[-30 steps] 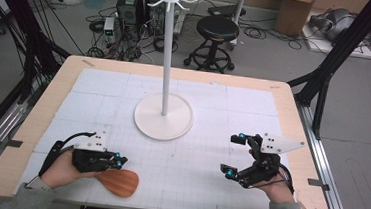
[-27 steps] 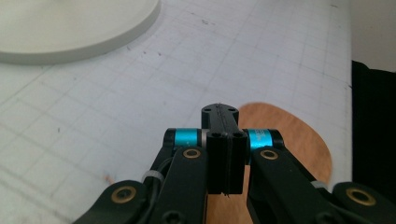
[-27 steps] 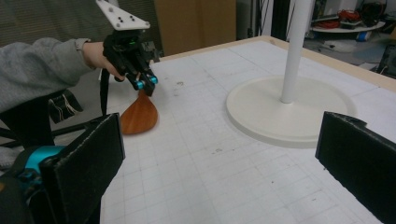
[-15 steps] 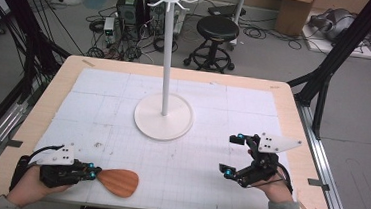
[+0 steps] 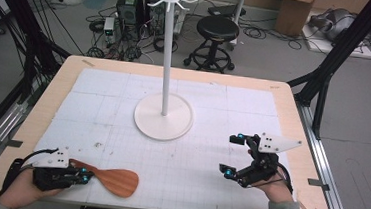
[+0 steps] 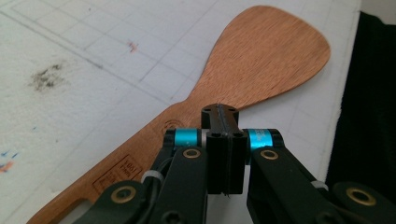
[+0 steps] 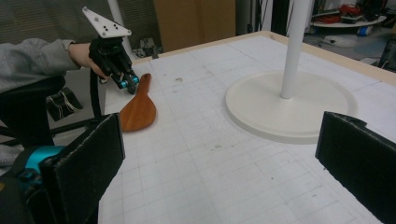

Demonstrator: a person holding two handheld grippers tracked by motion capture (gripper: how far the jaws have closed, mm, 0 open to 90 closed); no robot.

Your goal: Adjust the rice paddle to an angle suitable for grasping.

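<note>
Lying flat on the table (image 5: 99, 85), the wooden spatula (image 5: 115, 179) sits at the near edge, well to the near-left of the white stand (image 5: 163, 115), blade pointing toward the stand's side, handle toward the person's left hand (image 5: 18, 191).

Left hand-held gripper (image 5: 85, 178): jaws pressed together with no gap, nothing between them. In the left gripper view the closed tips (image 6: 219, 116) sit over the spatula's neck, where handle widens into blade; can't tell if they touch the wood. Handle has an engraved mark near its end.

Right hand-held gripper (image 5: 231, 156): jaws spread wide, empty, sitting to the near-right of the stand, well apart from the spatula. Right gripper view looks between the two black pads (image 7: 88, 163) at the stand's round base (image 7: 289, 109) and pole.

Stand base is central on the table, pole upright, hooks at top.
</note>
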